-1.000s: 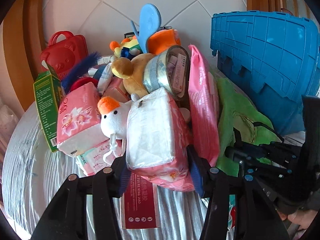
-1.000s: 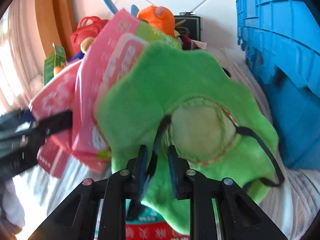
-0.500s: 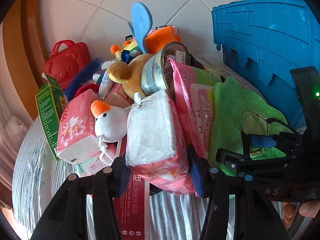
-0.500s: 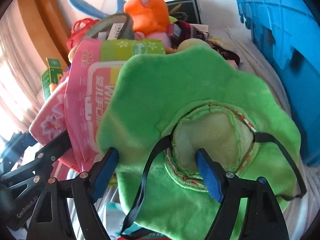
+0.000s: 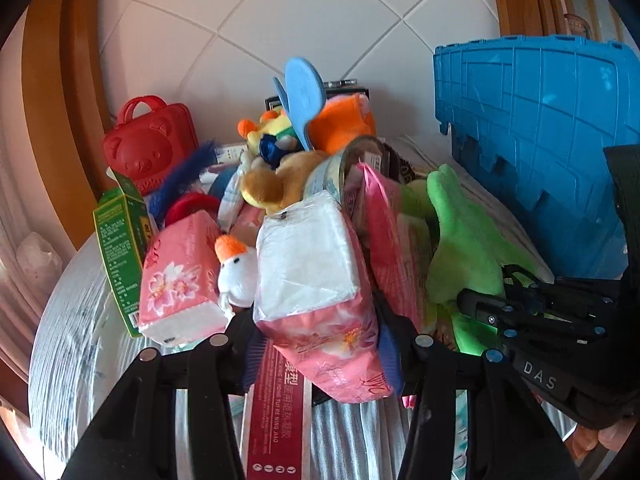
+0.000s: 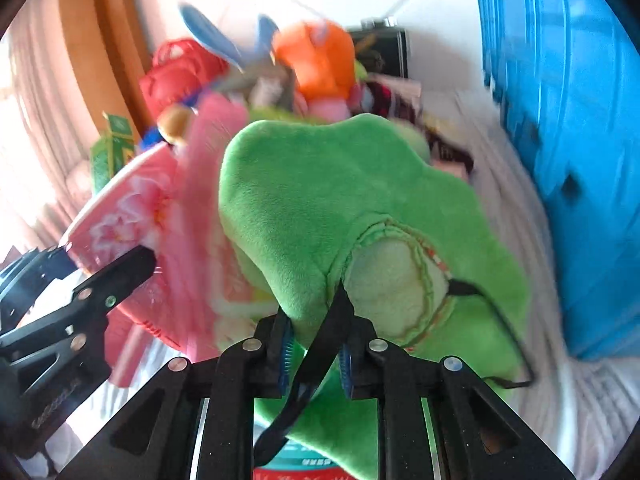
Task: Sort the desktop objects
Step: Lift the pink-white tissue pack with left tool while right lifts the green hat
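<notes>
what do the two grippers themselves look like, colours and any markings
Both are black plastic two-finger tools with round silver rivets on the linkage bars and ribbed blue pads inside the fingertips. The left gripper and right gripper look alike. In the left wrist view the right one's side carries white letters "DAS". No cables show; a bit of bare fingers holds it.

Ahead of you a white tiled wall (image 5: 304, 20) with diagonal grout lines, curved brown wooden trim (image 5: 52, 92) to your left, pale pleated curtain (image 5: 24, 240) beside it, striped grey-white tablecloth (image 5: 76, 320) beneath, bright daylight from the left
</notes>
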`<state>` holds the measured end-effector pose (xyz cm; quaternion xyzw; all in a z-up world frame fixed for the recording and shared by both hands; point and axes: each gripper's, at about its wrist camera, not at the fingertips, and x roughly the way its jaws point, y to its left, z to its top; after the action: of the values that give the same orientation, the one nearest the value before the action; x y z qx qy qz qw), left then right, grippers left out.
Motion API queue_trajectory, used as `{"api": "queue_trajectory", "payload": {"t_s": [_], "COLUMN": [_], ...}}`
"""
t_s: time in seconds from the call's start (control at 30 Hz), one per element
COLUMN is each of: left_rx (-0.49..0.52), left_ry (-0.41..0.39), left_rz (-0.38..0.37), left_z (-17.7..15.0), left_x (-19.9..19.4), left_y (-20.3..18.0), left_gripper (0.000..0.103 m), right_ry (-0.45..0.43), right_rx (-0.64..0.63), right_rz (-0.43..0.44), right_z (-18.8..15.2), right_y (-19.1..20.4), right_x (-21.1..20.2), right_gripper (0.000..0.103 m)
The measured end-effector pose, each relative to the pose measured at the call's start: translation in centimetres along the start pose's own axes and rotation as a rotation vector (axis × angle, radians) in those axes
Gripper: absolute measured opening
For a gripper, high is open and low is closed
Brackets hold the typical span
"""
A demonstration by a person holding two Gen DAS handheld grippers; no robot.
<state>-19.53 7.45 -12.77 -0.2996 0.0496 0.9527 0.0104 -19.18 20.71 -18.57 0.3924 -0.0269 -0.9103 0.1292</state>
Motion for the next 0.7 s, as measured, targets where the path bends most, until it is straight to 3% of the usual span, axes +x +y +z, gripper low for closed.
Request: {"api": "queue_trajectory", "payload": {"t_s": [0.43, 0.7], "left_rx": [-0.043, -0.058], "left_ry": [-0.235, -0.361], "left_rz": [0.071, 0.093], "left_z": [6.9, 11.5], "left_x": [-7.9, -12.1], "left_y": [2.3, 0.9], "left_gripper": [0.046, 0.047], "right_ry": [-0.304, -0.504], "right_rx": [-0.114, -0.196], "right_rz": [-0.009, -0.047], "right_z": [7.3, 12.0], "right_y": [3.5, 3.9], "right_x": [-10.5, -18.8], "right_gripper": [0.018, 0.018]}}
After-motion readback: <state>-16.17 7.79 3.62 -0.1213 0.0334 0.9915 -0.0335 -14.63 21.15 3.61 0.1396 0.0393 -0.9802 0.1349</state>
